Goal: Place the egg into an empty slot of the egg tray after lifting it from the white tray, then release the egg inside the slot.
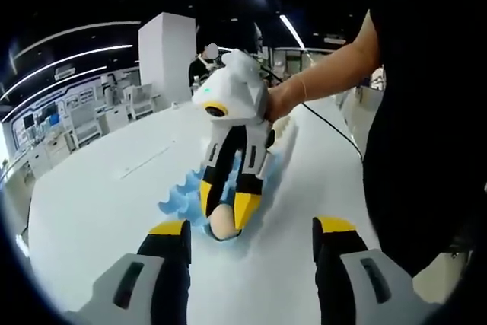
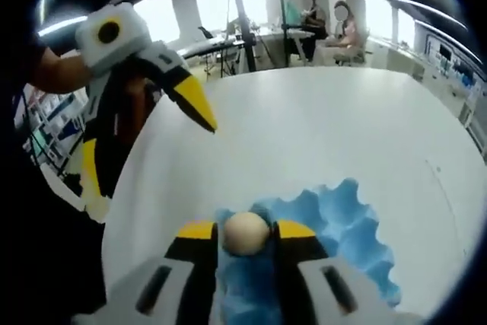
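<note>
Egg (image 2: pixel 245 234) in right tool (image 2: pixel 244 235) over blue tray (image 2: pixel 358 226)

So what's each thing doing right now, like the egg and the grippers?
Egg: held between the right gripper's jaws, over the blue tray.
Right gripper: shut on the egg, not released yet.
Left gripper: open, empty, held above the table.
Egg tray: lying on the white table, slots in view empty.
</note>
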Motion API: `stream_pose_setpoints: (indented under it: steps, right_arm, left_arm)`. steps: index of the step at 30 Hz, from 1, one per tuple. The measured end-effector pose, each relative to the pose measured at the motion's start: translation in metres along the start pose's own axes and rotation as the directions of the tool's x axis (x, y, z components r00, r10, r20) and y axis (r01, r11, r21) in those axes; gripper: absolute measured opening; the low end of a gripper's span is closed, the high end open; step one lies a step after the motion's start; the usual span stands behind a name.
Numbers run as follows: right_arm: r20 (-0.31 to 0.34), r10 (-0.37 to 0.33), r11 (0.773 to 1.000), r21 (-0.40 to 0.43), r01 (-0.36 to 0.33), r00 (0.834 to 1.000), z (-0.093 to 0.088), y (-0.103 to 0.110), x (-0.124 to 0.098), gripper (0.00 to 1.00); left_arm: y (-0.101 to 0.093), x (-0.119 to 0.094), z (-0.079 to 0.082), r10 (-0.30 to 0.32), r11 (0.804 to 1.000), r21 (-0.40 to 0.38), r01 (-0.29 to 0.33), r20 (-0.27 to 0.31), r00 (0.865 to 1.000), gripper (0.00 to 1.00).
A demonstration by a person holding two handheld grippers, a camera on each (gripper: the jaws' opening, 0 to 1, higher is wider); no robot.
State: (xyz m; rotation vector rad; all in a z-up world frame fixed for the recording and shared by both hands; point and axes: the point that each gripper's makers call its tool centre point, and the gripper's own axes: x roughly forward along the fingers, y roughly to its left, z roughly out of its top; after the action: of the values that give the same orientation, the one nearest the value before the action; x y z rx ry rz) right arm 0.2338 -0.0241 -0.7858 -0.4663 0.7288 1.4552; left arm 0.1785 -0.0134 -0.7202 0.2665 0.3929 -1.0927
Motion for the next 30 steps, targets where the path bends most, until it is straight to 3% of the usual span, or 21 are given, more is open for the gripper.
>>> stream_pose_setpoints:
  steps: [16,21,30]
  right_arm:
    - [0.021,-0.008,0.998,-0.055,0.009,1.0,-0.016,0.008,-0.021,0.28]
    - [-0.042,-0.017,0.998,-0.068,0.014,0.999,-0.036,0.007,-0.026,0.24]
    - [-0.001,-0.014,0.999,-0.047,0.013,1.0,-0.039,0.007,-0.045,0.24]
  left_arm:
    - [-0.001,0.003,0.004,-0.009,1.0,0.013,0.009,-0.006,1.0,0.64]
    - [-0.003,0.005,0.005,-0.013,1.0,0.018,0.013,-0.007,1.0,0.63]
    - [-0.004,0.007,0.009,-0.014,0.999,0.033,0.014,-0.005,1.0,0.63]
